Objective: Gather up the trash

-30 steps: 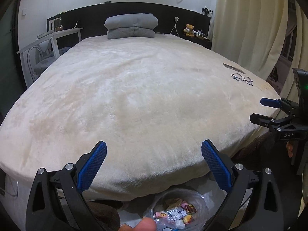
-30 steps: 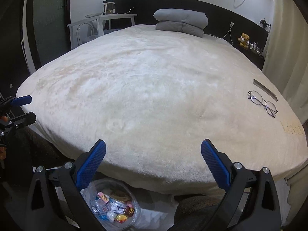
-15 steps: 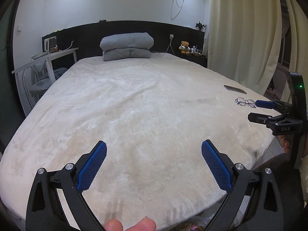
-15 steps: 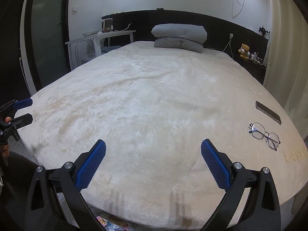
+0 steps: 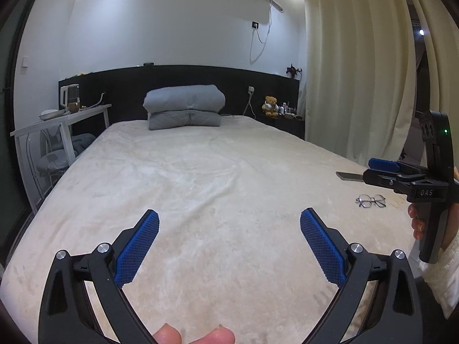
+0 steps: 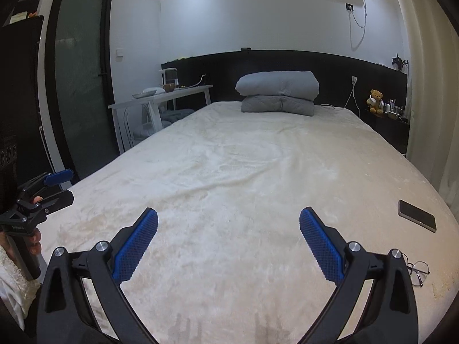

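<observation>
Currently no trash is seen in either view; only the bed [image 5: 218, 189] with its cream blanket is presented, so the task's thing cannot be located now. Left gripper [image 5: 229, 243] is held wide open and empty above the foot of the bed; right gripper [image 6: 229, 242] likewise, jaws spread, nothing between them.

Handling, as a judgement: wrapper-type trash would be expected to be light, thin, crinkly and slippery, easily pushed into the soft pile. A raised edge or crumpled fold should be pinched, not the flat face.

Not trash, to be left alone: glasses [image 5: 371, 201] and phone [image 6: 417, 215] near the right edge of the bed, well apart from both grippers; folded grey duvet [image 5: 184, 106] at the headboard.

Versus a second ago: both cameras have been raised and tilted up. The bag of wrappers seen below the foot of the bed is out of frame. Jaw spread is unchanged.
</observation>
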A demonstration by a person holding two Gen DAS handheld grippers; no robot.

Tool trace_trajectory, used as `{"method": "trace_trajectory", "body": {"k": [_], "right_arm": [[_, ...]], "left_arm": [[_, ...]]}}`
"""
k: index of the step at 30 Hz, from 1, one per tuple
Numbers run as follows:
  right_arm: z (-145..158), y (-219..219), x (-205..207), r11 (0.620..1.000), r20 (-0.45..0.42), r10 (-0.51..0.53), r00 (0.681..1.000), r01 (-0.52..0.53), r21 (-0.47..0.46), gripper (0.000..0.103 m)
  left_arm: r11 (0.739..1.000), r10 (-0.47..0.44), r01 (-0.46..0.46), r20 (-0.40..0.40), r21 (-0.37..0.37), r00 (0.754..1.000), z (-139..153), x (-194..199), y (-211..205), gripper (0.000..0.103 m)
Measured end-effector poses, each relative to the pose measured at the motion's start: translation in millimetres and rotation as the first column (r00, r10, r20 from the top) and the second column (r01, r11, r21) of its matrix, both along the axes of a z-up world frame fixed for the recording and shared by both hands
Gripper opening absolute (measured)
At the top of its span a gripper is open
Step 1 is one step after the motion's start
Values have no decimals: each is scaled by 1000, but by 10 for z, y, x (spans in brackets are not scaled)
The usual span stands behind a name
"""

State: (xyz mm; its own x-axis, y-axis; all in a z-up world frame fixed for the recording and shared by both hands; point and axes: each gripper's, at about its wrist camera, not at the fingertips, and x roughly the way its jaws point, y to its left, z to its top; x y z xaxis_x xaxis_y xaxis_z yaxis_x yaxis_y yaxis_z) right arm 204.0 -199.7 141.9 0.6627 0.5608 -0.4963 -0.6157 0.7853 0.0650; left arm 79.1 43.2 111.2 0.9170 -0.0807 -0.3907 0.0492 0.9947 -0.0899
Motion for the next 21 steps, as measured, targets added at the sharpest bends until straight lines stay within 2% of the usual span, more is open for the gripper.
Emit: {"method": "trace_trajectory", "body": {"k": [3, 8, 10, 12, 14, 17, 21], "right_arm": [[-125, 5, 121, 1000, -10, -10, 1000, 10, 15, 98], [-448, 11, 312, 998, -38, -52, 998, 51, -33, 98], [-540, 41, 354, 996, -30, -53, 998, 51, -68, 98], [-576, 73, 321, 994, 4, -39, 999, 39, -103, 98], [-589, 73, 288, 995, 14, -11, 1000, 13, -104, 98], [-628, 73, 265, 994, 21, -2, 1000, 4, -105, 98], [-671, 74, 213, 996, 22, 2, 1000, 0, -95, 98]], "left_arm": [[999, -12, 13, 7, -37, 1000, -113, 108, 88, 97], [997, -22, 19, -34, -79, 999, -450, 269, 185, 97], [998, -25, 20, -70, -62, 997, -529, 316, 164, 97], [999, -49, 48, -92, -4, 995, -572, 337, 107, 97], [997, -64, 67, -101, 26, 993, -608, 323, 51, 97], [993, -114, 114, -109, -12, 987, -632, 290, 6, 97], [989, -151, 150, -85, -14, 985, -606, 204, -102, 97]]}}
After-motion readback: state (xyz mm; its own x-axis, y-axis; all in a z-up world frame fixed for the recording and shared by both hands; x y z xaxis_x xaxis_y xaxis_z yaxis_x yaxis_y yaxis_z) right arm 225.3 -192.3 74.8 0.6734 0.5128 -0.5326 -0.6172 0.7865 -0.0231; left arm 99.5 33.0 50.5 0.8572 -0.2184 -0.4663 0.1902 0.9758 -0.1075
